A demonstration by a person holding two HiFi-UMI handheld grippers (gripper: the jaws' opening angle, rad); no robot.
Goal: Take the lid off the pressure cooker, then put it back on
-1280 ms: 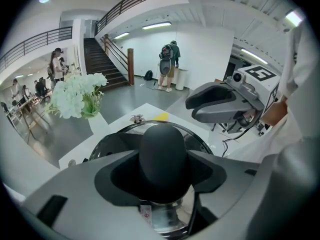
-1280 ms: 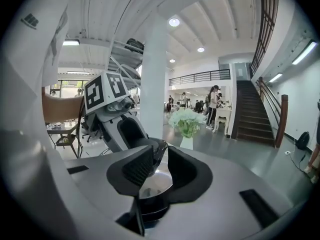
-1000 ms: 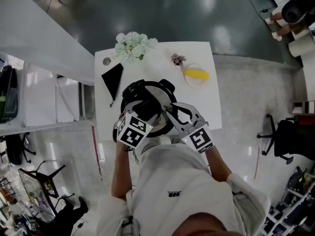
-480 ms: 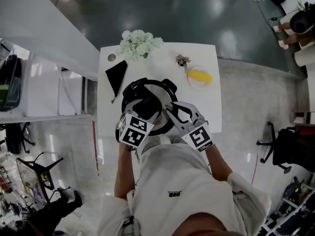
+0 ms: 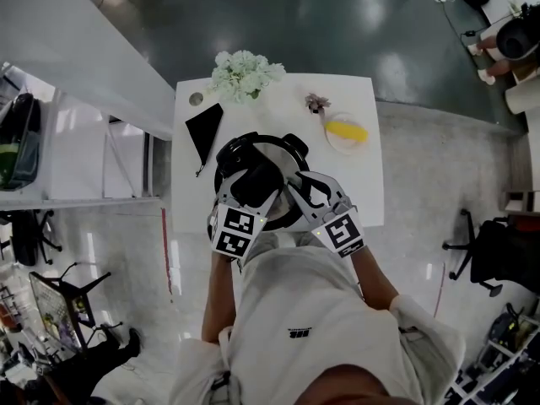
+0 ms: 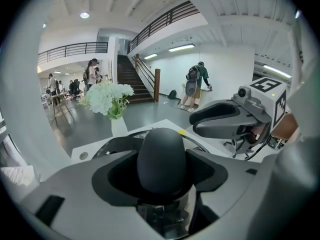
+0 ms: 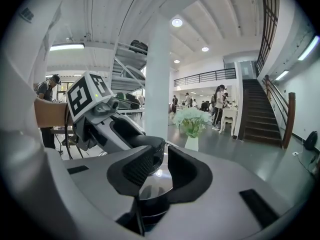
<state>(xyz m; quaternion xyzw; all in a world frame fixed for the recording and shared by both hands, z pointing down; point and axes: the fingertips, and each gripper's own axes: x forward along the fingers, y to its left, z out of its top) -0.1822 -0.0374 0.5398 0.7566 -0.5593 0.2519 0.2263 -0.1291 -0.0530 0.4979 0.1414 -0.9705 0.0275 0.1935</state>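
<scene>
The steel pressure cooker (image 5: 274, 152) stands near the 6 o'clock edge of the white square table (image 5: 359, 197), its lid on and the black domed knob (image 6: 161, 156) pointing straight up. The cooker is round from above, and black handle parts show at its 11 and 1 o'clock rim. The left gripper (image 5: 251, 180) slants down from 7 o'clock. Its jaws have just been opening and stand apart with the knob between them. The right gripper (image 5: 297, 191) comes in from 5 o'clock, jaws slightly apart over the bare lid, empty. Both forearms reach forward, converging. White flowers (image 5: 243, 72) stand at the table's 12 o'clock edge.
</scene>
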